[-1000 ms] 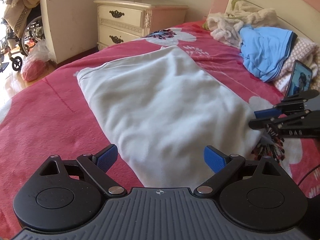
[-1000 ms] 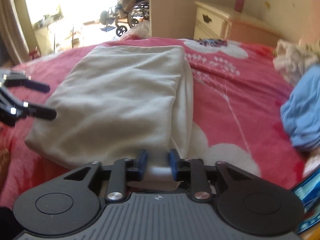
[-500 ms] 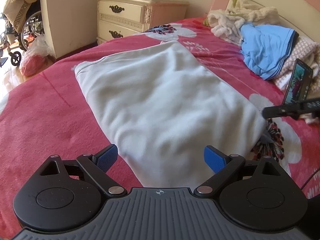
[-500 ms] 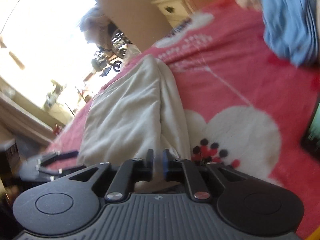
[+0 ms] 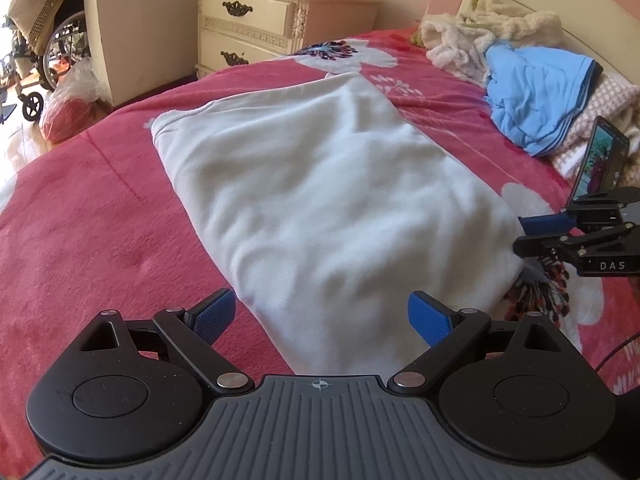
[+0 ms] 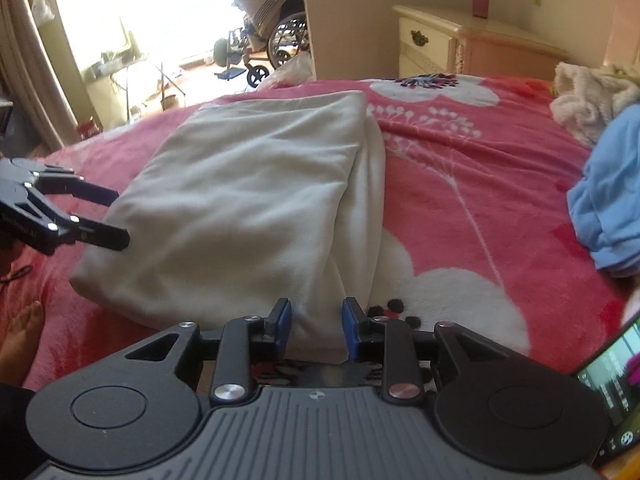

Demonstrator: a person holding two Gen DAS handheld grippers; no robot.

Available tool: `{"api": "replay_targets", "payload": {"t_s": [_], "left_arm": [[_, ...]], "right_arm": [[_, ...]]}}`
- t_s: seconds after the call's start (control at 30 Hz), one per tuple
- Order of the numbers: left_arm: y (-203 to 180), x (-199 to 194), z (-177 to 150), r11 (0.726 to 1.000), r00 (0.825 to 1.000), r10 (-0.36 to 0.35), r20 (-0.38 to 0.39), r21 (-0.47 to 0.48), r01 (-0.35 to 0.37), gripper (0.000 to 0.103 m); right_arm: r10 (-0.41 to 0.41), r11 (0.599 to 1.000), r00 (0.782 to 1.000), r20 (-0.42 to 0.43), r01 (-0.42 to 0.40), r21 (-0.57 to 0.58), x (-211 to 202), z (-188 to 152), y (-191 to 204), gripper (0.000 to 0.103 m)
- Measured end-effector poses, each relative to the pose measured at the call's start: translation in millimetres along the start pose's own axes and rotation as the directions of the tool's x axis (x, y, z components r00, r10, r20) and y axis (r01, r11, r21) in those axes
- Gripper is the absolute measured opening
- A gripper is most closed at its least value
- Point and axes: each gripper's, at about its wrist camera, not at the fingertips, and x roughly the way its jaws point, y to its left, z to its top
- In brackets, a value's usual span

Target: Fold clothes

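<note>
A folded white garment [image 5: 320,184] lies flat on the red flowered bedcover [image 5: 80,220]. My left gripper [image 5: 322,312] hangs open and wide over the garment's near edge, with nothing gripped. In the right wrist view the same garment [image 6: 248,200] stretches away, with one corner lying between the blue pads [image 6: 282,320] of my right gripper [image 6: 316,322]. Those jaws are opening and the pads stand just off the cloth. Each gripper shows in the other's view: the right gripper [image 5: 536,232] at the garment's right edge, the left gripper [image 6: 120,218] at its left edge.
A blue garment [image 5: 536,92] and fluffy white fabric [image 5: 472,40] are heaped by the headboard. A phone [image 5: 600,160] stands propped beside them. A cream nightstand [image 5: 260,28], a wheelchair [image 5: 52,52] and a red bag [image 5: 68,116] stand beyond the bed. A person's bare foot [image 6: 24,328] rests at the bed's left.
The right gripper's pads, pinched on the garment's corner a second ago, have spread apart. Its view swung sideways half a second ago and has come back level. The left gripper stays put.
</note>
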Motion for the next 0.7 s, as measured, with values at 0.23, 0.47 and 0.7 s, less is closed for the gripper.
{"api": "replay_targets", "payload": {"t_s": [0.23, 0.47, 0.7], "left_arm": [[0.4, 0.3, -1.0, 1.0, 1.0, -0.007, -0.006, 0.003, 0.007, 0.094], [0.8, 0.1, -1.5, 1.0, 1.0, -0.008, -0.01, -0.002, 0.008, 0.095], [2.7, 1.5, -1.9, 1.0, 1.0, -0.008, -0.014, -0.012, 0.008, 0.095]], "right_arm": [[0.048, 0.996, 0.997, -0.054, -0.044, 0.074, 7.4, -1.8, -14.5, 0.029], [0.058, 0.992, 0.998, -0.002, -0.058, 0.113, 2.5, 3.6, -15.3, 0.029], [0.05, 0.994, 0.999, -0.009, -0.049, 0.103, 14.6, 3.2, -14.7, 0.011]]}}
